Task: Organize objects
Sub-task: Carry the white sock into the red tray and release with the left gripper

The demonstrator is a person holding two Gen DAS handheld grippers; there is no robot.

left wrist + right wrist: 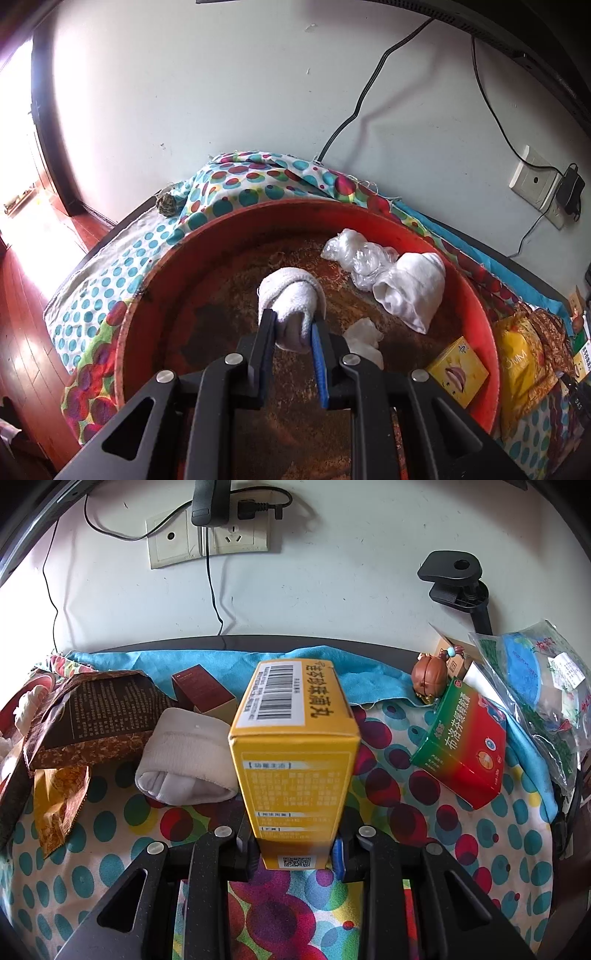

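In the left wrist view my left gripper (293, 325) is shut on a rolled white sock (290, 299) and holds it over the round red tray (155, 280). In the tray lie another white sock roll (413, 291), a crumpled clear plastic bag (358, 258), a white tissue (364, 339) and a small yellow box (458, 371). In the right wrist view my right gripper (295, 849) is shut on a tall yellow medicine box (295, 746), held above the dotted cloth (406, 849).
In the right wrist view a white sock roll (184, 768), a brown packet (96, 716), an orange packet (59, 801), a dark red box (203, 694), a red-green medicine box (461, 749), a brown figurine (428, 677) and a plastic bag (535, 675) lie around. Wall sockets (207, 535) with cables are behind.
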